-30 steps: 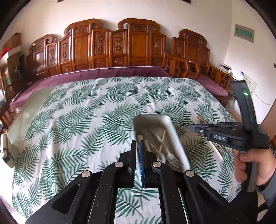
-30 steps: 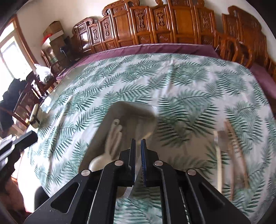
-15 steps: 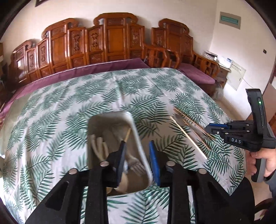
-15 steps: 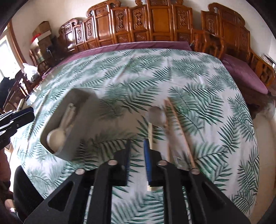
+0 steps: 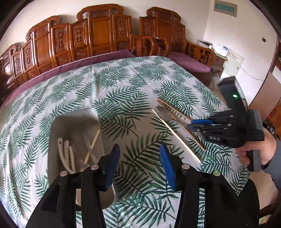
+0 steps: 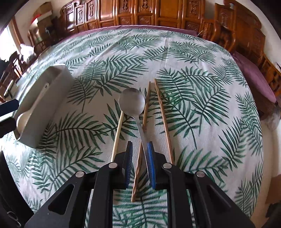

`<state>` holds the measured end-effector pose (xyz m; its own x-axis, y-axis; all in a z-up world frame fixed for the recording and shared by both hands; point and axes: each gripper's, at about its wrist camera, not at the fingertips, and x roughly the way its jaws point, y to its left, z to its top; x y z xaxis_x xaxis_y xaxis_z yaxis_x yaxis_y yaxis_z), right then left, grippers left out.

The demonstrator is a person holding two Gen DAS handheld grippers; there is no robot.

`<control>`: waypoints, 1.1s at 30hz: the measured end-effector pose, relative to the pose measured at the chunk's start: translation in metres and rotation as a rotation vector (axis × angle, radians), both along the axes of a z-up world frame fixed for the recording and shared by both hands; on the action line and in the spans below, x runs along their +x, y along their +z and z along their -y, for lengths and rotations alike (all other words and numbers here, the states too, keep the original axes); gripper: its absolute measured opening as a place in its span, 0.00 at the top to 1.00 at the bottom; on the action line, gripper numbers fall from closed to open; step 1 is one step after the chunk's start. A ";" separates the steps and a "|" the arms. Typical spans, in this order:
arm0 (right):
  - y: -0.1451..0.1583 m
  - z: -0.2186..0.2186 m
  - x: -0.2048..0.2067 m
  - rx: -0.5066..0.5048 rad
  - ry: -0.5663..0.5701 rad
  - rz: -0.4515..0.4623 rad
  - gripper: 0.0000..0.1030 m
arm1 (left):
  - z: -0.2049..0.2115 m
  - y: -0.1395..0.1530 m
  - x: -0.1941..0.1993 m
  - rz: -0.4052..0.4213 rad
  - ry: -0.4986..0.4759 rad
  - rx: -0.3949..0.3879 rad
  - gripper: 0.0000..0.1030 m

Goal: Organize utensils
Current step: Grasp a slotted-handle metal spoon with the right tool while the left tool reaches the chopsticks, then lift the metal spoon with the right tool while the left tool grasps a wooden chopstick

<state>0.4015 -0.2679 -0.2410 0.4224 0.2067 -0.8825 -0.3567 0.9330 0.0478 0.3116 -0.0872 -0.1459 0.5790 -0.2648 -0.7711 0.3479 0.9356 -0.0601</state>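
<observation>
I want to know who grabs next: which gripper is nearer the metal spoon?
Right. The right gripper hovers over the metal spoon handle; the left gripper, jaws opening, sits beside the tray.

On the tablecloth (image 6: 202, 105) we find the tray (image 6: 51, 98) at left (white spoons (image 5: 65, 154) inside); right of it a pale stick (image 6: 118, 133), metal spoon (image 6: 132, 103), chopsticks (image 6: 163, 119).

Left of the metal spoon (image 6: 132, 103), bare leaf-print tablecloth (image 6: 98, 122) gives open passage as far as the grey tray (image 6: 47, 98). Close around the spoon lie a pale chopstick (image 6: 118, 130) to its left and two brown chopsticks (image 6: 164, 121) (one crossing under its handle). Beyond the spoon the cloth runs unobstructed to the carved wooden chairs (image 6: 133, 14).
</observation>
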 end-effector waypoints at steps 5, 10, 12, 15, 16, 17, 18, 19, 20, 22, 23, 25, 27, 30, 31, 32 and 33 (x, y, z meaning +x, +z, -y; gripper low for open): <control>-0.013 -0.010 0.016 -0.055 0.027 -0.013 0.81 | 0.008 -0.007 0.001 -0.017 -0.009 0.004 0.55; -0.017 -0.017 0.022 -0.096 0.043 -0.008 0.81 | 0.012 -0.015 -0.001 -0.032 -0.018 0.006 0.55; -0.017 -0.018 0.023 -0.101 0.047 -0.007 0.82 | 0.013 -0.016 -0.002 -0.034 -0.020 0.005 0.55; -0.017 -0.018 0.024 -0.101 0.048 -0.010 0.82 | 0.013 -0.019 -0.003 -0.042 -0.020 0.003 0.55; -0.017 -0.017 0.025 -0.099 0.046 -0.012 0.82 | 0.013 -0.020 -0.004 -0.044 -0.019 0.002 0.55; -0.017 -0.017 0.025 -0.098 0.045 -0.013 0.82 | 0.013 -0.020 -0.004 -0.046 -0.019 0.002 0.55; -0.017 -0.017 0.026 -0.099 0.041 -0.013 0.88 | 0.013 -0.021 -0.004 -0.048 -0.018 0.002 0.55; -0.017 -0.016 0.026 -0.098 0.032 -0.017 0.89 | 0.012 -0.022 -0.003 -0.050 -0.017 0.002 0.55; -0.017 -0.015 0.026 -0.097 0.021 -0.020 0.90 | 0.012 -0.023 -0.003 -0.052 -0.015 0.002 0.55; -0.016 -0.013 0.025 -0.085 0.012 -0.025 0.93 | 0.012 -0.024 -0.003 -0.058 -0.014 0.004 0.55; -0.014 -0.012 0.024 -0.075 0.009 -0.021 0.93 | 0.012 -0.024 -0.003 -0.058 -0.016 0.008 0.55; -0.011 -0.009 0.021 -0.050 -0.003 -0.017 0.93 | 0.013 -0.024 -0.002 -0.056 -0.017 0.015 0.55; -0.007 -0.006 0.018 -0.027 -0.012 -0.011 0.93 | 0.015 -0.023 -0.001 -0.055 -0.017 0.016 0.55; -0.001 -0.001 0.013 0.006 -0.022 -0.002 0.93 | 0.020 -0.026 0.002 -0.061 -0.017 0.020 0.55; 0.001 0.001 0.011 0.016 -0.025 0.000 0.93 | 0.021 -0.026 0.003 -0.062 -0.018 0.021 0.55; 0.003 0.002 0.009 0.024 -0.024 0.000 0.93 | 0.024 -0.028 0.005 -0.066 -0.018 0.021 0.55; 0.004 0.004 0.006 0.030 -0.022 0.000 0.93 | 0.027 -0.029 0.006 -0.070 -0.020 0.022 0.55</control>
